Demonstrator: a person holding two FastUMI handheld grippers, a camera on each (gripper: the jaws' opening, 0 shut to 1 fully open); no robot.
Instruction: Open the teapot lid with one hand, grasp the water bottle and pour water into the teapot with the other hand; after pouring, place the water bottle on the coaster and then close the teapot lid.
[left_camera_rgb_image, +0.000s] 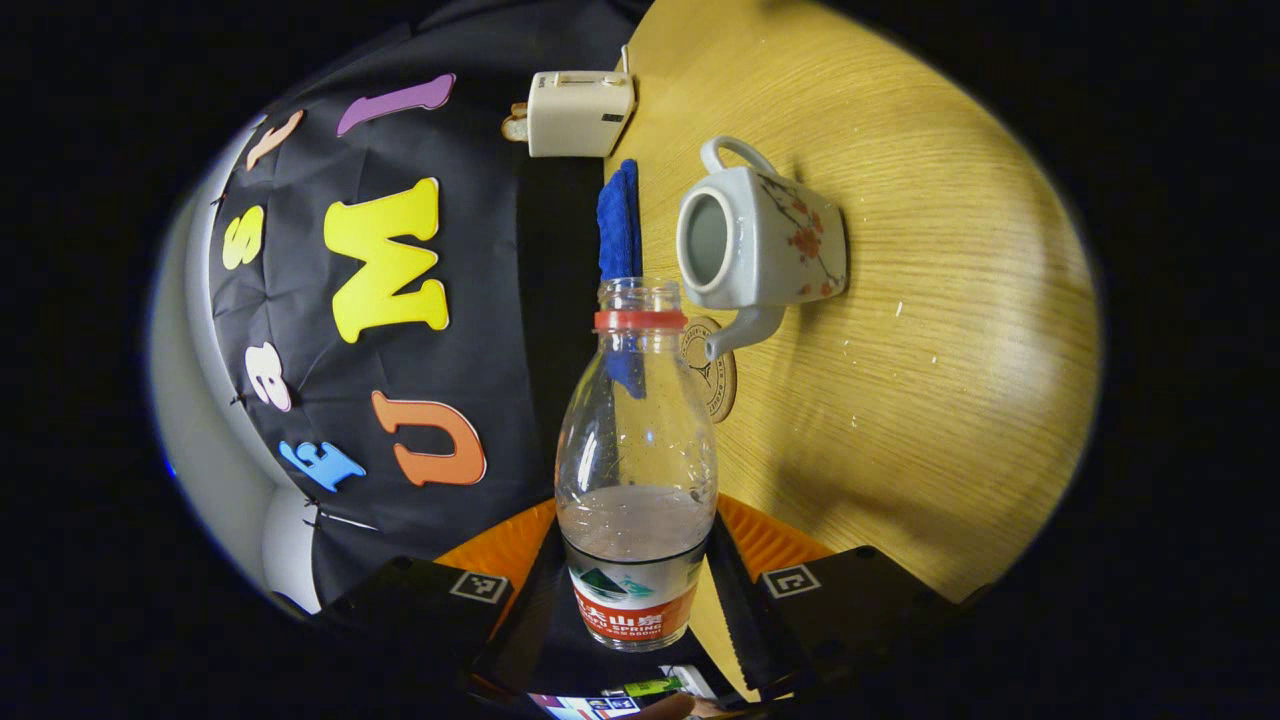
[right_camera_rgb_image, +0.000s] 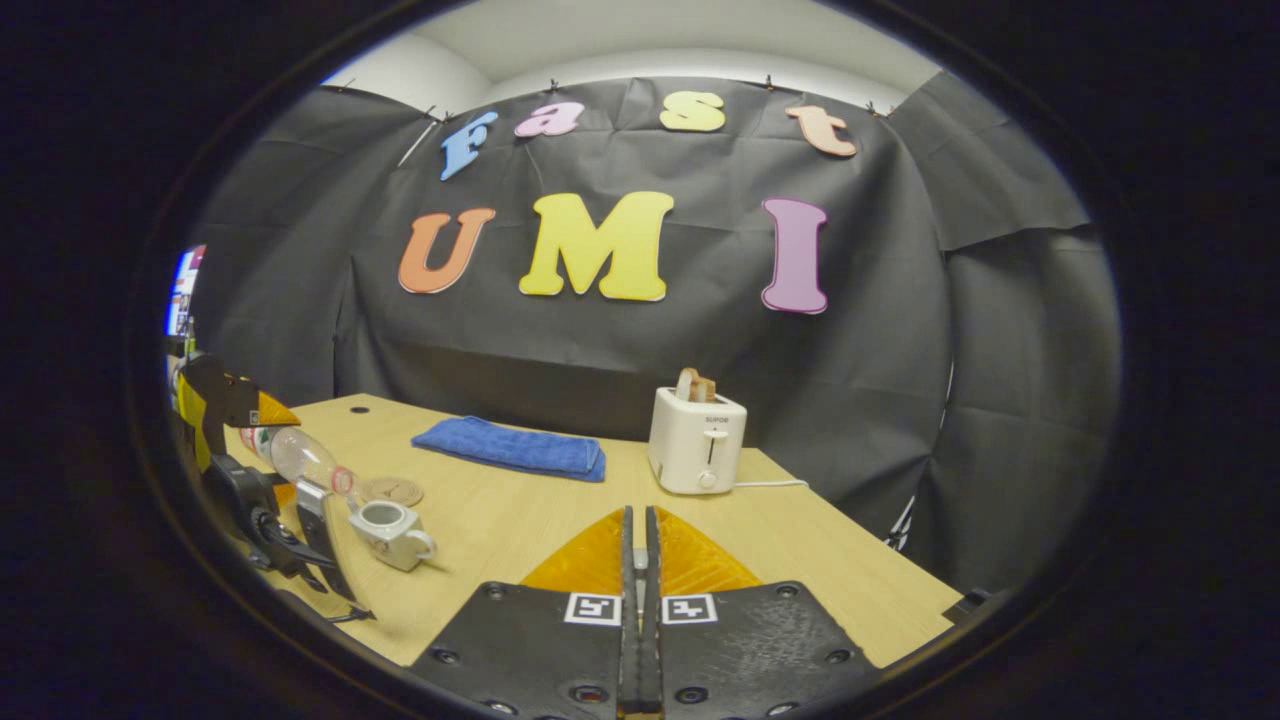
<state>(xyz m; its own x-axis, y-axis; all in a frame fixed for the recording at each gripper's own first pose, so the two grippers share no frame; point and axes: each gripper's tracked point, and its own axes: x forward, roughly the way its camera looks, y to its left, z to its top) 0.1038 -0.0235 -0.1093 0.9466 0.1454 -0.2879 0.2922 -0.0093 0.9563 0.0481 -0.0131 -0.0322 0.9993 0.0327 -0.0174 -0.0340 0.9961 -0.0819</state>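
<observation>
My left gripper (left_camera_rgb_image: 637, 570) is shut on the labelled lower part of a clear water bottle (left_camera_rgb_image: 637, 450). The bottle has no cap, a red neck ring and some water inside. Its mouth points toward a white flowered teapot (left_camera_rgb_image: 770, 240) whose top stands open on the wooden table (left_camera_rgb_image: 950, 350). A round coaster (left_camera_rgb_image: 712, 372) lies just beyond the spout. In the right gripper view the bottle (right_camera_rgb_image: 300, 455) lies tilted, its neck low over the teapot (right_camera_rgb_image: 392, 530), with the coaster (right_camera_rgb_image: 392, 491) beside them. My right gripper (right_camera_rgb_image: 637, 530) hangs above the table's near side, fingers pressed together, nothing visible between them.
A folded blue towel (right_camera_rgb_image: 510, 448) lies at the back of the table (right_camera_rgb_image: 820, 560), with a white toaster (right_camera_rgb_image: 697, 440) holding toast to its right and its cord trailing toward the right edge. The towel (left_camera_rgb_image: 620, 220) and toaster (left_camera_rgb_image: 580, 112) also lie beyond the bottle in the left gripper view.
</observation>
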